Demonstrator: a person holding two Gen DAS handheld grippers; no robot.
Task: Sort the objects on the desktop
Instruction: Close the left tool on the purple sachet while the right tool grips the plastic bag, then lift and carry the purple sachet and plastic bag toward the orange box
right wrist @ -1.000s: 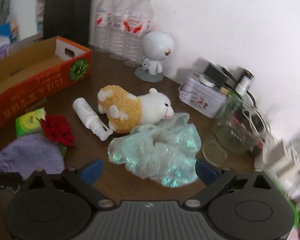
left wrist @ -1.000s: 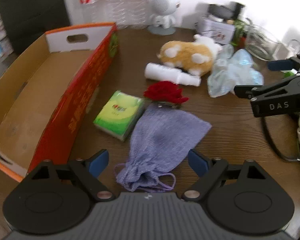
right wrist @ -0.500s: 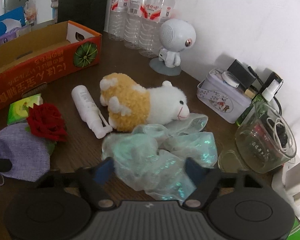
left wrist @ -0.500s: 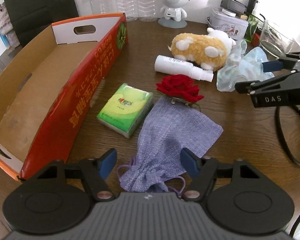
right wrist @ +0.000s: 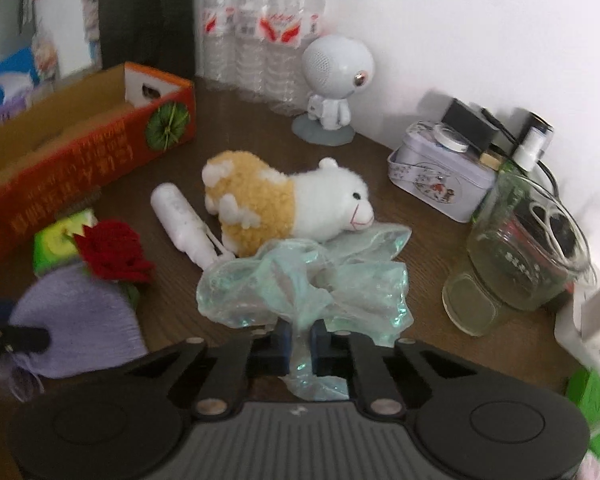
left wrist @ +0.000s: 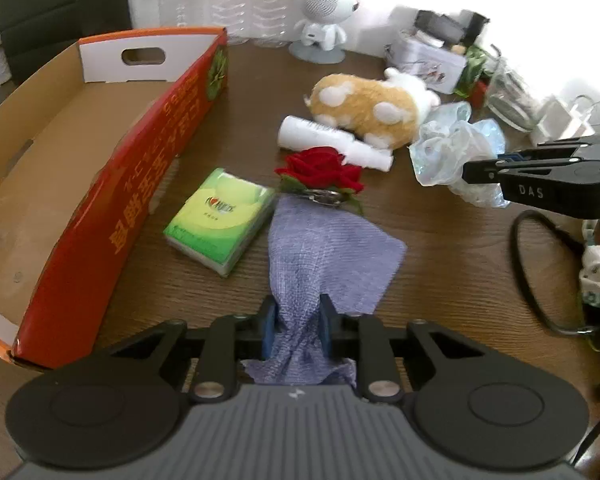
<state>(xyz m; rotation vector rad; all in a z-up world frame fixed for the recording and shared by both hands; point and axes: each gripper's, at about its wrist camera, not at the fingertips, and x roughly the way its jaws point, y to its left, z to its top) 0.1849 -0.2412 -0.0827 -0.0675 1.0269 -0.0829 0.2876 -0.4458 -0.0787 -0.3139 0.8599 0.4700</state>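
Left hand-held gripper (left wrist: 296, 330) clenched on the gathered neck of the purple drawstring pouch (left wrist: 324, 256) — pouch body fans out flat on the worktop (left wrist: 440, 248) beyond the fingertips. Landmark: red rose (left wrist: 320, 170). The rose lies at the far edge of the pouch, touching it; green tissue pack (left wrist: 220, 220) just left of the rose; white bottle (left wrist: 332, 142) just behind it, with the plush sheep (left wrist: 368, 110) behind the bottle. Orange cardboard box (left wrist: 100, 184) well left of the rose, open side up. Right hand-held gripper (right wrist: 300, 340) clenched on a fold of the pale green plastic bag (right wrist: 308, 288) — bag crumpled on the worktop to the right of the rose, its far edge touching the sheep's head.
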